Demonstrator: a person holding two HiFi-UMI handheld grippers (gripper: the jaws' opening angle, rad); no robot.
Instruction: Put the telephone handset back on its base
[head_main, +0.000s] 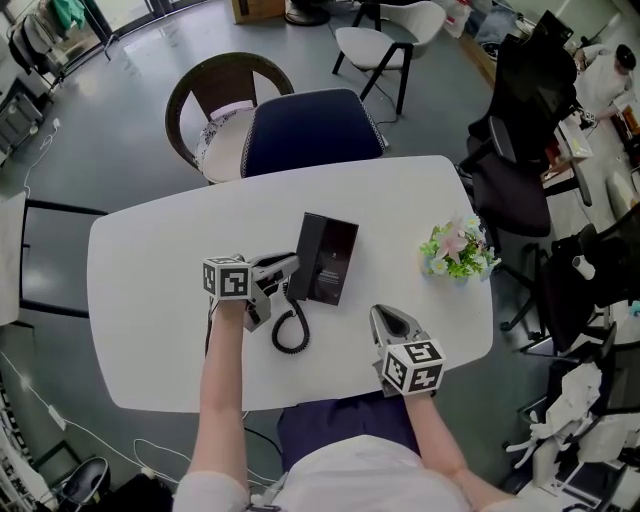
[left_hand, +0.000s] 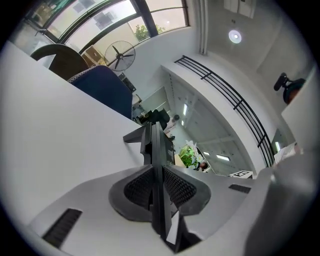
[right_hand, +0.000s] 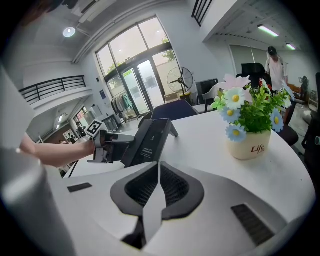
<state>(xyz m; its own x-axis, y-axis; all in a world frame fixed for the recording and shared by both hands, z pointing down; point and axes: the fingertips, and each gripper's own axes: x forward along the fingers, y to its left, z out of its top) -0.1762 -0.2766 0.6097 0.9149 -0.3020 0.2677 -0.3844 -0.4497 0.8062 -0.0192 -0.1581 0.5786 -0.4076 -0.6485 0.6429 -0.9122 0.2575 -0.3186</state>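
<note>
Handset (left_hand: 152, 142) sits edge-on at the base's (head_main: 332, 258) left side on the tabletop (head_main: 150, 290), and we grasp it in our left tongs (head_main: 288, 268). Our right tongs (head_main: 384, 318) are clenched on nothing.

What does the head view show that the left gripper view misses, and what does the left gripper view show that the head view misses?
Only the head view: the coiled cord looping on the tabletop, and the full top face of the black base.
Only the left gripper view: the left gripper closed with its pads pressed on the thin dark handset, and a ceiling lamp overhead.
Both: the white table, the blue chair behind it, and the flowers.
</note>
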